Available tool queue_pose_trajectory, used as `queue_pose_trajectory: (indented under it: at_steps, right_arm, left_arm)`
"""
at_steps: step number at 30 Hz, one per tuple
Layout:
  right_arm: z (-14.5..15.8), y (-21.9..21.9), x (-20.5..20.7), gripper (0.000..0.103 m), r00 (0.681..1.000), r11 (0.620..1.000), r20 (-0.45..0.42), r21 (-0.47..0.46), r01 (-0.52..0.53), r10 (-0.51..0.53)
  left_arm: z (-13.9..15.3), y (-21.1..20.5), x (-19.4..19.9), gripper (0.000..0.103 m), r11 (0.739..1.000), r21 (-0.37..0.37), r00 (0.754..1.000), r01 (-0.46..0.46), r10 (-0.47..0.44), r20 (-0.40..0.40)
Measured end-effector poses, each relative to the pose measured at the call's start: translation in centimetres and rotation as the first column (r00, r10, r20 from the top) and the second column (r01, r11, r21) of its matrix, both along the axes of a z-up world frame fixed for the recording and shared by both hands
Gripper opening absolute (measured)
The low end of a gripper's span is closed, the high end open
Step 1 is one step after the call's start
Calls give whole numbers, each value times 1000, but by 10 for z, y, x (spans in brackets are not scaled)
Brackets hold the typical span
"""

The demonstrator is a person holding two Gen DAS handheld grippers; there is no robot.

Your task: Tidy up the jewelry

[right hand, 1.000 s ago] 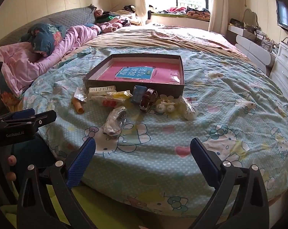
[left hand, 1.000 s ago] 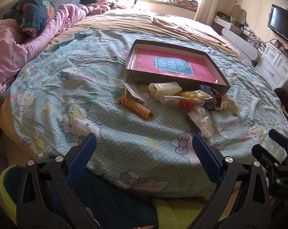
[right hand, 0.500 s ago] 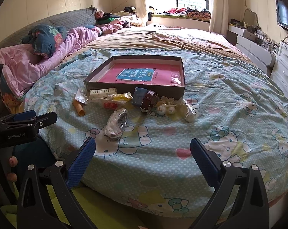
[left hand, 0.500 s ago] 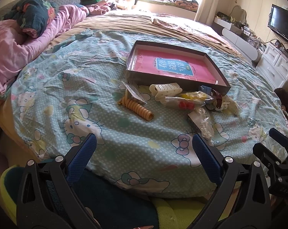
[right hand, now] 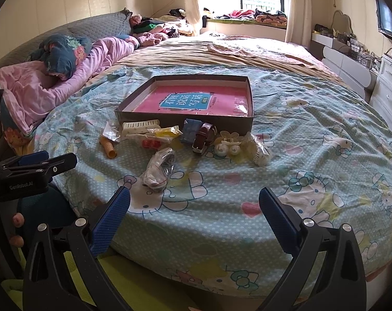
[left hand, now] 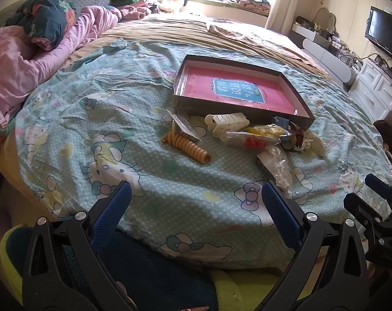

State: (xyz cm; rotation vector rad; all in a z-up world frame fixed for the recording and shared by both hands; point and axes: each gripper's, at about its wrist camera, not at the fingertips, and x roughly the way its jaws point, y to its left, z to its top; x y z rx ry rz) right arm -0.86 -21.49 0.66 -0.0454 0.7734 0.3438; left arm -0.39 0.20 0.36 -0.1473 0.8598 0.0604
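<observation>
Both tools spread wide, empty: left tool [left hand: 196,207], right tool [right hand: 194,206]; bagged trinkets [right hand: 158,168] indistinct.

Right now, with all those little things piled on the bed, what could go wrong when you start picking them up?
The clear plastic bags look slippery, so either open gripper, left or right, might lose them. The items crowd against the box, so grabbing one may drag others. The soft quilt could bunch between the fingers.
</observation>
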Motion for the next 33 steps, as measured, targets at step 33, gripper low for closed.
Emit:
queue_pose_trajectory:
  at_steps: [33]
  right_arm:
    - [16,8,52,99,999,998,23,45,-38,37]
  left_arm:
    - [-3,60,42,94,994,-10,993,-112,111,-46]
